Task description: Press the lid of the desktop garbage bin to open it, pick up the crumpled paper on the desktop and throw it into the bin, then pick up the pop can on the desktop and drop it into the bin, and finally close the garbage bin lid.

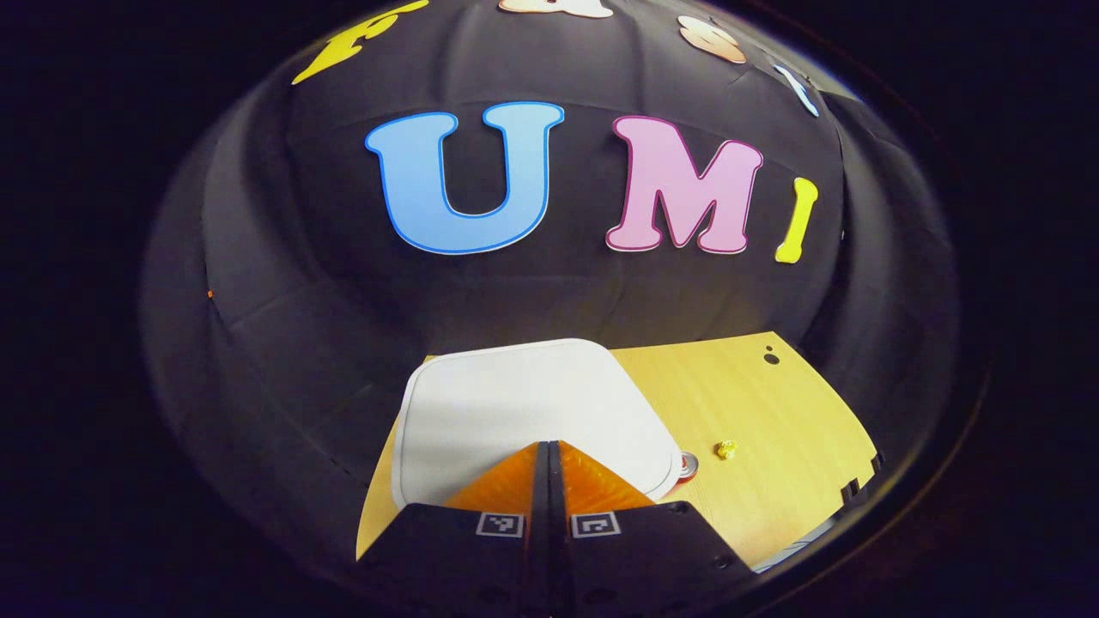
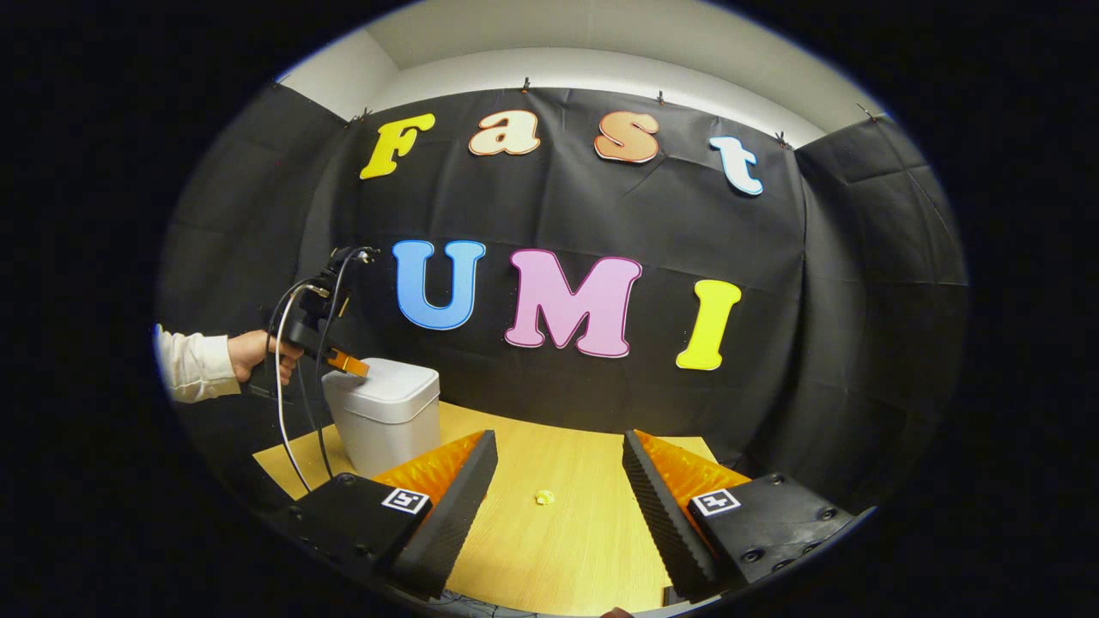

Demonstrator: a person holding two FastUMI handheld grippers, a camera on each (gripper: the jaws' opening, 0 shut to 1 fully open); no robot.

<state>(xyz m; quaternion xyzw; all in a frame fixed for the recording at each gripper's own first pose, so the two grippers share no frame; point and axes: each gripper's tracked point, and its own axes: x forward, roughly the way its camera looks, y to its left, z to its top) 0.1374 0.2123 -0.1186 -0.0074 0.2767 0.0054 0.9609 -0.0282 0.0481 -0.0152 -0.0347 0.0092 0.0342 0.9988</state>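
White bin lid (image 1: 524, 403) under closed left gripper (image 1: 547, 446); no readable labels.

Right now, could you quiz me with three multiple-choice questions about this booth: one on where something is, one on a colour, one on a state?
1. Where is the left gripper?
A. On the bin's lid
B. On the bare table
C. Beside the paper

2. What colour is the crumpled paper?
A. Blue
B. Yellow
C. Red

3. How does the right gripper stand?
A. Shut on the paper
B. Shut, holding nothing
C. Open

Answers:
1. A: its tip rests on the garbage bin lid.
2. B: a small yellow wad on the table.
3. C: its fingers stand wide apart, nothing between them.
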